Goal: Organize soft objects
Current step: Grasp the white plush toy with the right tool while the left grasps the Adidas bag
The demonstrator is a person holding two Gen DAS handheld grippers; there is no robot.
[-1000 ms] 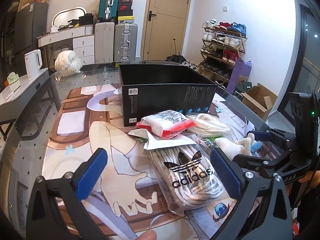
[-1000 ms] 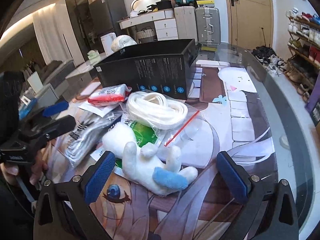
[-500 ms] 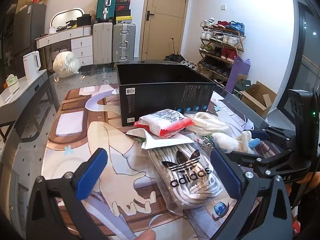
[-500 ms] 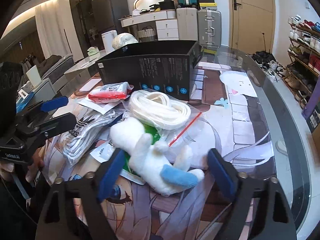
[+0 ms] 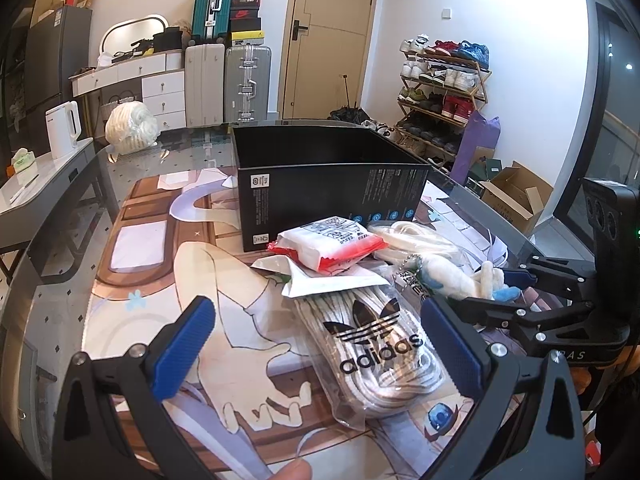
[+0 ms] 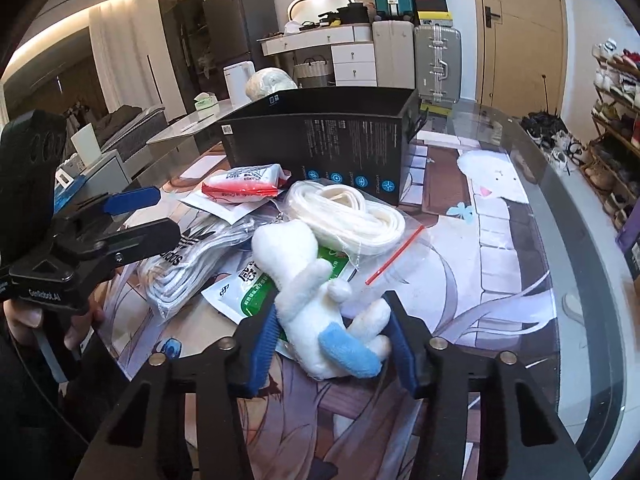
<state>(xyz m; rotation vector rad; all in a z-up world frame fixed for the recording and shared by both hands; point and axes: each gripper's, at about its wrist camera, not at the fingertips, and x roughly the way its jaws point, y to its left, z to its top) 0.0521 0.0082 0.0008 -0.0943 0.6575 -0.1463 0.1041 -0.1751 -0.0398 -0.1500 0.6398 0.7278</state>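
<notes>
A white plush toy [image 6: 316,304] with a blue foot lies on the table mat; my right gripper [image 6: 334,344] is shut on its lower body. It also shows in the left wrist view [image 5: 452,278]. My left gripper [image 5: 320,344] is open and empty, above the mat beside an adidas bag of white laces [image 5: 380,352]. A red-and-white packet [image 5: 332,242], a bag of white cord [image 6: 344,216] and a green-and-white pouch [image 6: 248,292] lie in the pile. An open black box [image 5: 328,176] stands behind them.
The glass table's edge [image 6: 580,280] curves round on the right. A white wrapped bundle [image 5: 130,128] sits at the far left corner. A side desk with a kettle [image 5: 62,130] stands to the left. Shoe rack and cardboard boxes [image 5: 516,196] lie beyond the table.
My right gripper has closed from wide open onto the plush toy. The left gripper has stayed open and hardly moved.
</notes>
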